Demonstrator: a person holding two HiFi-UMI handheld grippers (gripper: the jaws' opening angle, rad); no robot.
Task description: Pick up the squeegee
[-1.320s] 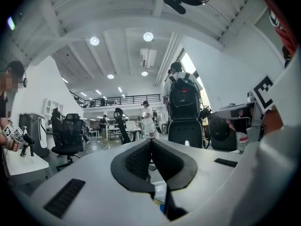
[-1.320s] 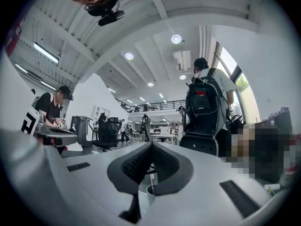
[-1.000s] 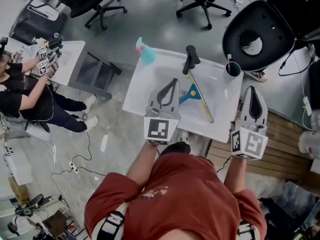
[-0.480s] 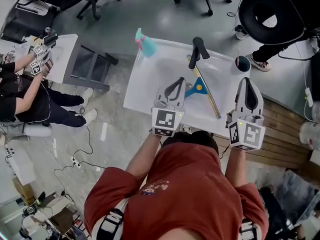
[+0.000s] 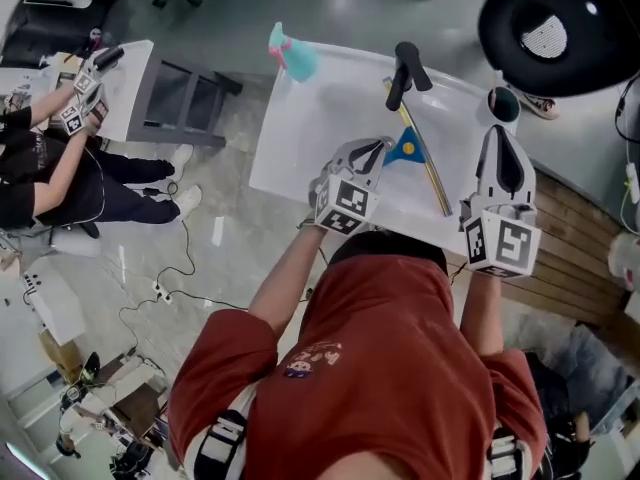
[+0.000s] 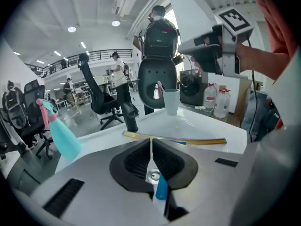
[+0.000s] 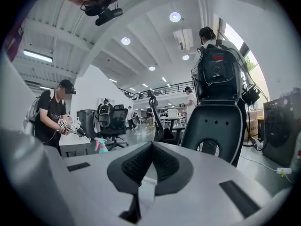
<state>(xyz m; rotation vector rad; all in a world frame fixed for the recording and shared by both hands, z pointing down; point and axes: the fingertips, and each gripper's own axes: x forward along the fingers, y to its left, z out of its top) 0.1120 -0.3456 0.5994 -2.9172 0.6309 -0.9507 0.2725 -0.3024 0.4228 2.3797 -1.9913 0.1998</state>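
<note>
The squeegee (image 5: pixel 420 153) lies flat on the white desk (image 5: pixel 320 128), black handle (image 5: pixel 405 73) at the far end, its long yellow blade (image 6: pixel 174 139) running back toward the person and a blue wedge (image 5: pixel 407 150) beside it. The left gripper (image 5: pixel 383 146) is clenched, jaws pressed together with nothing between the pads, its tip right at the blue wedge. The right gripper (image 5: pixel 500 136) is clenched too and empty, held at the desk's right edge near the blade's near end. A teal spray bottle (image 5: pixel 290 56) stands at the far left corner, a cup (image 5: pixel 503 103) at the far right.
</note>
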